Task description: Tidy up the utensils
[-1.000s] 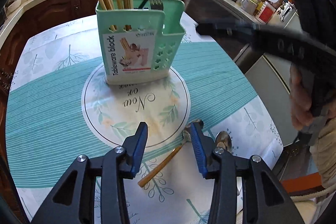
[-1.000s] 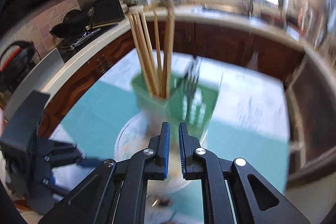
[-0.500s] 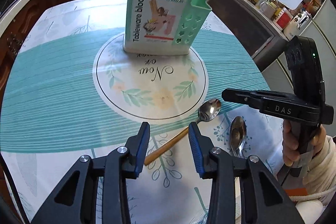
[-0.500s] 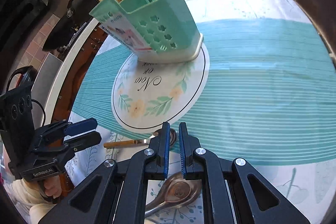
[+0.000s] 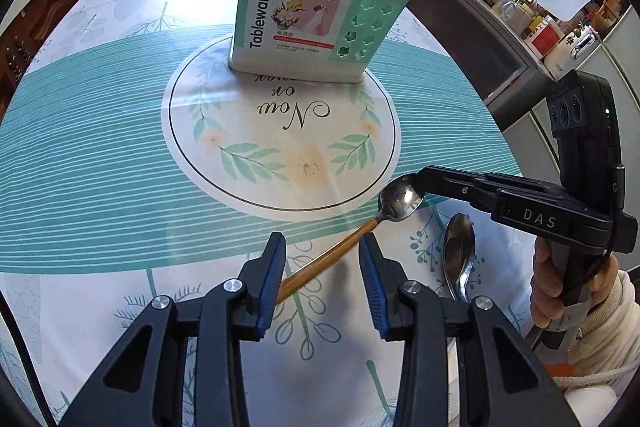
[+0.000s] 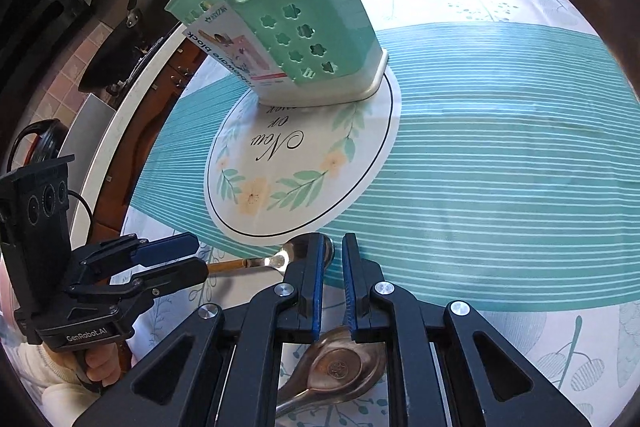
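Straddling the wooden-handled spoon (image 5: 352,239) lying on the tablecloth (image 5: 100,187), the left gripper (image 5: 322,259) is gaping open; right gripper (image 6: 330,259) is nearly closed, apparently empty. Light, stiff; grasp the handle mid-length.

Right tongs (image 5: 420,183) crowd wooden-handled spoon (image 5: 352,239) bowl; tablecloth (image 5: 100,187) leftward open.
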`<state>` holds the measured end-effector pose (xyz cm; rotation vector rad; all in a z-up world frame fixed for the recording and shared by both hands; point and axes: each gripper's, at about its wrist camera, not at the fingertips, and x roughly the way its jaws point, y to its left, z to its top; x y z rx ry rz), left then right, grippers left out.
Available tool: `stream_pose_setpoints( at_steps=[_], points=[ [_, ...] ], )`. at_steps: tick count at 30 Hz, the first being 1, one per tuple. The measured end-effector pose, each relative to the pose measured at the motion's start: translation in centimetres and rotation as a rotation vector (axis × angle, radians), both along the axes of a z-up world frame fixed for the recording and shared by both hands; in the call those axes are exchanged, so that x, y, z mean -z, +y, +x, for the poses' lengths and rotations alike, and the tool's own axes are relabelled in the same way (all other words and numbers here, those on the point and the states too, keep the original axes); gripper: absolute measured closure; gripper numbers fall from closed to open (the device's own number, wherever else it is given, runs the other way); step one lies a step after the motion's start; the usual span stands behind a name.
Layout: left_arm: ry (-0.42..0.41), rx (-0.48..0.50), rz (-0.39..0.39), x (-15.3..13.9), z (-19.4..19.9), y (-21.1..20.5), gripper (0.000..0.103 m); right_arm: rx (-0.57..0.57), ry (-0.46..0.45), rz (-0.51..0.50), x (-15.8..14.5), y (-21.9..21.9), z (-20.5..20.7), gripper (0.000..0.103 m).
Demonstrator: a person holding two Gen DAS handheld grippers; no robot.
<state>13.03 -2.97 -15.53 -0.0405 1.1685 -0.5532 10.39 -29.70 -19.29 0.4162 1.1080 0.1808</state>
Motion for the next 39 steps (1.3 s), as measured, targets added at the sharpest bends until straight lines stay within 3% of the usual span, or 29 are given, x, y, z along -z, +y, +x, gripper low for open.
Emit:
stream_pose_setpoints(
  at_steps=[13,18,22,27,32,39],
  points=[
    [0.014,-0.001,-0.009,1.0,-0.1,0.0,0.067,-0.02,-0.01,0.018,0.4,1.0,0.3,0.093],
    [0.022,-0.021,-0.014,0.7,-0.1,0.3,0.067,-0.001,-0.032,0.024,-0.2,1.3,-0.2,0.099],
    [0.002,-0.04,-0.025,-0.8,0.0,0.8,0.067,0.023,-0.102,-0.012,-3.1,0.9,-0.7,0.1],
    [-0.036,-0.057,-0.012,-3.1,0.3,0.8,0.065,0.039,-0.216,-0.146,-8.8,0.8,-0.8,0.101],
    [-0.089,-0.068,0.013,-5.7,0.7,0.4,0.038,0.057,-0.306,-0.289,-13.9,0.9,-0.2,0.101],
    [-0.189,-0.101,-0.009,-10.0,1.7,0.5,0.014,0.047,-0.404,-0.44,-20.6,1.4,1.3,0.101]
  ],
)
